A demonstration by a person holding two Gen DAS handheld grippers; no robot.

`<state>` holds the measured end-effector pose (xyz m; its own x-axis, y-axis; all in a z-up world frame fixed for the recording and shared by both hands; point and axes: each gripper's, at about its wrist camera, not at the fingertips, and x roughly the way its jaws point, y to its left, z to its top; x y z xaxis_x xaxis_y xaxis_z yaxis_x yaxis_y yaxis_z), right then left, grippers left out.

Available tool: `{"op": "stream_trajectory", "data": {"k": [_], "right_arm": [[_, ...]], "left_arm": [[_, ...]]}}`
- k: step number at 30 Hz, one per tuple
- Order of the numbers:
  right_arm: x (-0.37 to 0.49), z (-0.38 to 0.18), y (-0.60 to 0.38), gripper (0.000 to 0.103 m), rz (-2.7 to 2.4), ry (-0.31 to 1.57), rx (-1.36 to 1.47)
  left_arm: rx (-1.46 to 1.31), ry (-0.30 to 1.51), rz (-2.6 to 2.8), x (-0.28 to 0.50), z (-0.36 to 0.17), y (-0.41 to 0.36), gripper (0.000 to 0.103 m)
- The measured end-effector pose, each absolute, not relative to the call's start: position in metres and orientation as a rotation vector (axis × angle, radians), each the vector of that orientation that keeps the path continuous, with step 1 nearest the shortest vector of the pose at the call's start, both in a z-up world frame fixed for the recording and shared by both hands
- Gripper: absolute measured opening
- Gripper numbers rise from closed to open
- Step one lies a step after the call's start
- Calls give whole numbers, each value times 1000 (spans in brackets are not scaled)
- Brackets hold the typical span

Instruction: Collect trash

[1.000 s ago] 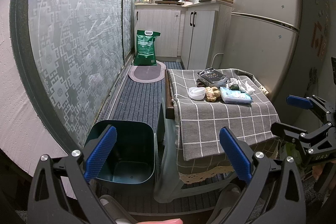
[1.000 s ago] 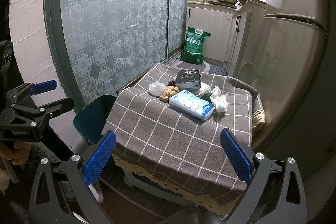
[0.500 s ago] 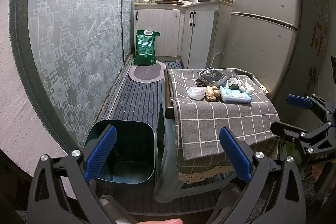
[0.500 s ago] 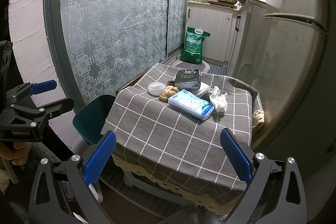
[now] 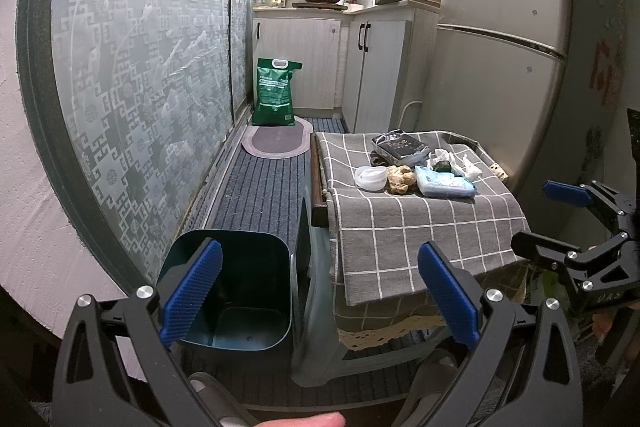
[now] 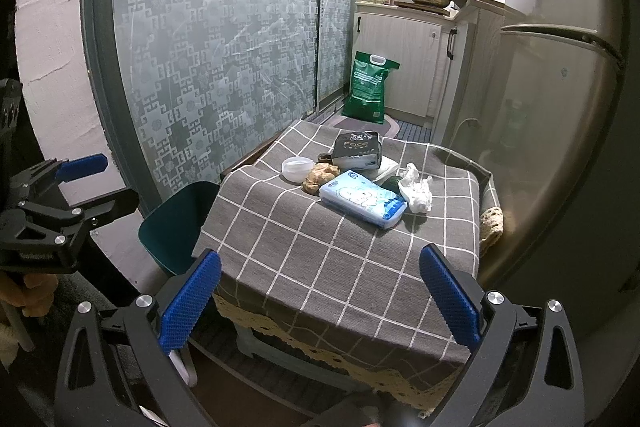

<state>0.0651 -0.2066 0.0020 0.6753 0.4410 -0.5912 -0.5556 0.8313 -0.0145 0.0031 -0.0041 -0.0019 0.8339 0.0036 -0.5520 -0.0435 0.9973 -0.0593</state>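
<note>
A small table with a grey checked cloth [image 6: 320,251] holds a crumpled white tissue [image 6: 418,187], a brown crumpled wad [image 6: 320,175], a white round lid [image 6: 297,167], a blue wipes pack [image 6: 362,198] and a black tissue pack [image 6: 358,147]. A dark teal bin [image 5: 236,291] stands on the floor left of the table. My left gripper [image 5: 320,291] is open and empty, low in front of bin and table. My right gripper [image 6: 320,299] is open and empty before the table's near edge. Each gripper shows in the other's view, the right [image 5: 560,223] and the left [image 6: 92,183].
A patterned glass sliding door [image 5: 140,87] runs along the left. A fridge [image 5: 500,67] stands right of the table. A green sack [image 5: 276,93] and an oval mat [image 5: 276,143] lie at the far end by white cabinets [image 5: 312,63]. A striped runner [image 5: 260,195] covers the floor.
Almost nothing has changed. Both grippers stay open and nearly still, with only a slight drift of view.
</note>
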Motion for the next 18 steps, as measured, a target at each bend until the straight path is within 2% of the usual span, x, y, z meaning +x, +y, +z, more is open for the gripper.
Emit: {"op": "stream_trajectory", "data": {"k": [4,7,10,13,14,18], "right_arm": [[68,1,-214,100,548,606,-176],[68,3,-217,100,560,599,-166],[67,7,-218,100,576,602,-153],[68,10,-219,98,595,612,-145],[68,11,-218,98,596,612,-149],[73,17,-220,87,618,630,-147]], "left_arm": [[-119,626,70,6,-3,-3,100],[-50,579,-13,0,-2,-11,99],[-44,580,-27,1,-4,-13,91],[-53,590,-54,4,-5,-12,88],[-58,593,-67,5,-5,-11,84],[-62,616,-103,15,-3,-10,72]]}}
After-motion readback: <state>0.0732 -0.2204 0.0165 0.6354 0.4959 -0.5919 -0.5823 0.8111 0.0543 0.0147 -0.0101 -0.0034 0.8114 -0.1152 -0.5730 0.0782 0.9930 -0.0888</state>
